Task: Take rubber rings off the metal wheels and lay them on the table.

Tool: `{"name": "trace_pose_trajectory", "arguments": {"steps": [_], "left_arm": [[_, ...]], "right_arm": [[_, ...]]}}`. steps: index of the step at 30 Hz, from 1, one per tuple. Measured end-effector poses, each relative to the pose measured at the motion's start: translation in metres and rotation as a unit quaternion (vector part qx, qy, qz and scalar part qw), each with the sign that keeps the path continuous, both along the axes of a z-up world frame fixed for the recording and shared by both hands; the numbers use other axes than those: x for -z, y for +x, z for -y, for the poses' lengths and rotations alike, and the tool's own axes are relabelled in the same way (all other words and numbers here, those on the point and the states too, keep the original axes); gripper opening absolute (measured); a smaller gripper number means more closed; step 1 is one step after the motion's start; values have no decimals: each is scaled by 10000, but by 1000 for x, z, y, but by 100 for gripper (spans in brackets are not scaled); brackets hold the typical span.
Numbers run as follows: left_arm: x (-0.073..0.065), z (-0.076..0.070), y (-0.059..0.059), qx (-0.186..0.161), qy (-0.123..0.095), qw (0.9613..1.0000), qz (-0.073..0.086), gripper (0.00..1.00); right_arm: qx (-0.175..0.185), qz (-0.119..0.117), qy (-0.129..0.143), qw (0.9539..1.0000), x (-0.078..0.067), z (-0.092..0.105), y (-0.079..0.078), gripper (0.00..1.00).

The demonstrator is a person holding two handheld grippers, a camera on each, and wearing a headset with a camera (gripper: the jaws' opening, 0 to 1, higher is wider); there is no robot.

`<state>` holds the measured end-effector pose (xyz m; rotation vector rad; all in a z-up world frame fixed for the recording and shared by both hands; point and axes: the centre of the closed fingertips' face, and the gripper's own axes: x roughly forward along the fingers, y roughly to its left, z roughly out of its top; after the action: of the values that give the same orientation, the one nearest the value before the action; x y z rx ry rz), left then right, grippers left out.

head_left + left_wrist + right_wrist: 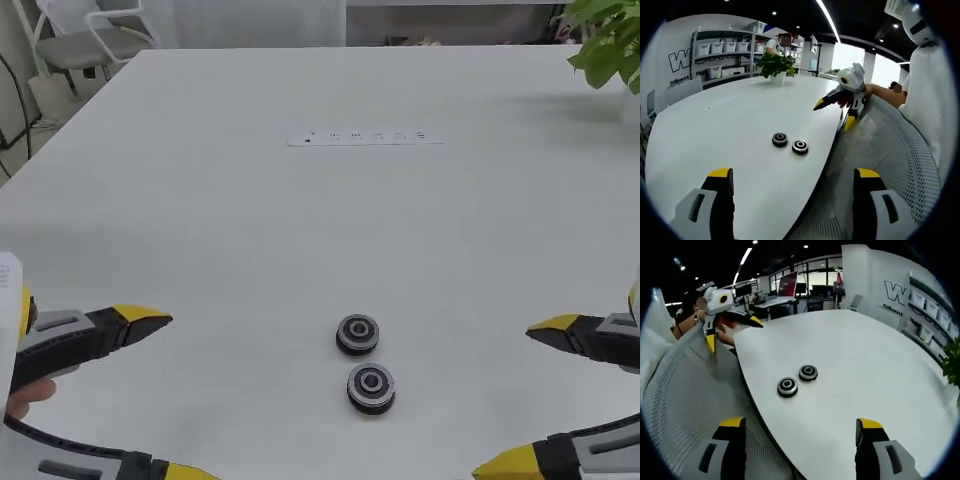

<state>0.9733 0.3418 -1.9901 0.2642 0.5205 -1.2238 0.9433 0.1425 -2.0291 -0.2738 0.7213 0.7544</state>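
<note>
While each wears a black rubber ring (358, 351), the farther round metal wheel (357, 334) and nearer wheel (371, 388) lie just beside each other on the white table (300, 220), between the left gripper (165, 395) and right gripper (508, 398), both with jaws spread wide and empty.

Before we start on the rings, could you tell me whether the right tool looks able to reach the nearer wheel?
Probably yes: the right tool is open, and bare table lies between it and the nearer wheel.
</note>
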Motion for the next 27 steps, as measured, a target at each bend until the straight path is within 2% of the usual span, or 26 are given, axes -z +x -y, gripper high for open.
{"name": "trace_pose_trajectory", "arguments": {"steps": [3,5,6,9,13,17,20,22,24,27], "left_arm": [[-8,3,0,102,-3,9999,74,99],[-21,9,1,122,-238,9996,9,99],[-26,11,2,130,-314,9994,33,99],[-43,17,5,238,-431,9984,268,99],[-56,22,9,346,-339,9974,524,99],[-68,30,10,566,-276,9948,795,99],[-73,36,17,632,-204,9925,1030,99],[-74,39,21,648,-145,9916,1112,99],[-76,45,24,740,-109,9900,1196,98],[-79,56,24,940,-69,9859,1383,95]], "right_arm": [[1,109,155,9998,-12,-4,5,89],[-22,205,214,9996,-21,-7,10,88],[-36,245,227,9994,-24,-8,12,88],[-109,386,285,9988,-37,-13,20,87],[-224,505,235,9982,-47,-16,30,87],[-352,651,154,9971,-57,-20,39,84],[-504,729,106,9960,-60,-25,43,83],[-629,754,121,9951,-61,-31,45,81],[-914,767,153,9927,-63,-42,45,78],[-1437,759,-31,9867,-59,-58,43,70]]}}
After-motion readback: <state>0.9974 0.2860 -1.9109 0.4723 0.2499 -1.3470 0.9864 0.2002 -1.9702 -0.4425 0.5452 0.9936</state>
